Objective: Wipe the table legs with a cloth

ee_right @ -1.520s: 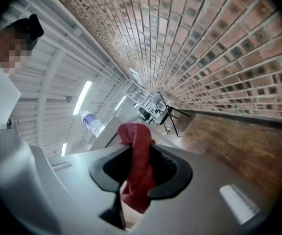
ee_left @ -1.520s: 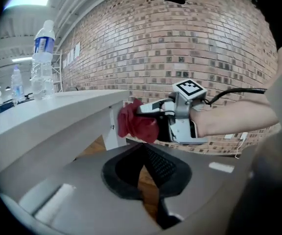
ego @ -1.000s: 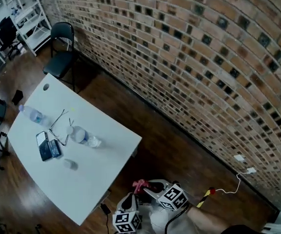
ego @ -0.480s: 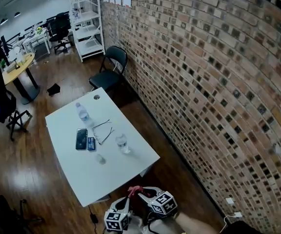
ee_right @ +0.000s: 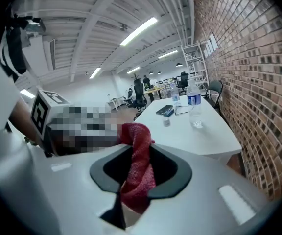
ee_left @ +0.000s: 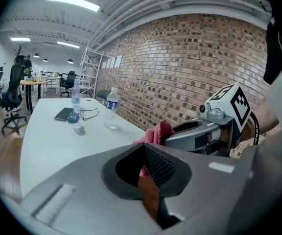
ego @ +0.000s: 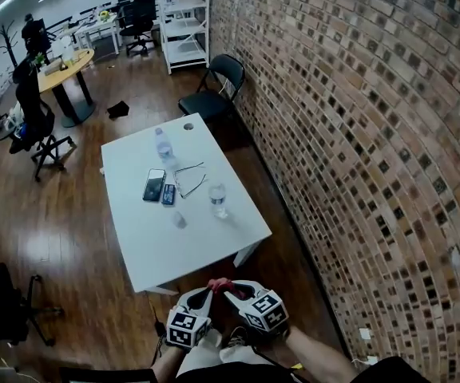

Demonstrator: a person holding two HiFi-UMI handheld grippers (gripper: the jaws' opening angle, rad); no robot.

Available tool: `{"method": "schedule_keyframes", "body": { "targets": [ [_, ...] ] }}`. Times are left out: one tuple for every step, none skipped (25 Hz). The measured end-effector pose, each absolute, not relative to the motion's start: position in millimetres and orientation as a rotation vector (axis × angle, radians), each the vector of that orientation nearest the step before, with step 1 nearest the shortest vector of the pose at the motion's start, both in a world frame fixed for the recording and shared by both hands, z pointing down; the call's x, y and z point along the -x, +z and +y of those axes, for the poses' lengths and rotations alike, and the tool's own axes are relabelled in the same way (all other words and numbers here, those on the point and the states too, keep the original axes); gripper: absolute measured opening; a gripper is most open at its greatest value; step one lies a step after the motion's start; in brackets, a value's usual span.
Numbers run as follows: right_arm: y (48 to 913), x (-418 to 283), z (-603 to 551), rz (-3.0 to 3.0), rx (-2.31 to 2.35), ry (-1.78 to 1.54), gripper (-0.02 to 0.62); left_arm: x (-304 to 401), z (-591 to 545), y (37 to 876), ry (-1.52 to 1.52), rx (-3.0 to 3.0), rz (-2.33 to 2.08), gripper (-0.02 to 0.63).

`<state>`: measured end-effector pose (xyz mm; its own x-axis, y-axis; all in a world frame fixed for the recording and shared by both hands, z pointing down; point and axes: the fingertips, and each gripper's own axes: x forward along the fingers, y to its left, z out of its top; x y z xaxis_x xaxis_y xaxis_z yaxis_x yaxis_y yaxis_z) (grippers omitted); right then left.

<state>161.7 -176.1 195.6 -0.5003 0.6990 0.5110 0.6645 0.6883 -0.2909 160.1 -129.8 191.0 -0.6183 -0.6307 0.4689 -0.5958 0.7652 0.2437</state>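
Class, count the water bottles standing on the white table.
2. The far bottle stands near the table's far end; the near bottle stands beside the glasses, toward the brick wall. None seems hidden.

Head view is looking steeply down from well above the near end of the tabletop (ego: 190, 246). Both gripper views are sitting low just off that end, facing along it. All three are sharing the tabletop, nearer bottle (ego: 218, 200), brick wall (ego: 358, 134).
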Motion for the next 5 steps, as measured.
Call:
{"method": "schedule_keyframes", "body": {
  "targets": [
    [193, -166, -174, -2.291, 1.050, 0.067, 0.081, -164, -129, 189, -0.074, -0.928, -2.420, -0.005],
    [191, -170, -172, -2.293, 1.059, 0.060, 0.081, -167, -127, 187, -0.066, -0.936, -2.423, -0.005],
    [189, -173, -169, -2.294, 1.068, 0.054, 0.081, -170, -125, 185, -0.060, -0.940, -2.426, -0.005],
    [187, -176, -167, -2.295, 1.076, 0.048, 0.081, -173, -122, 184, -0.056, -0.943, -2.431, -0.005],
    [185, -179, -165, -2.296, 1.085, 0.041, 0.081, -176, -120, 182, -0.053, -0.945, -2.436, -0.005]
  ]
}}
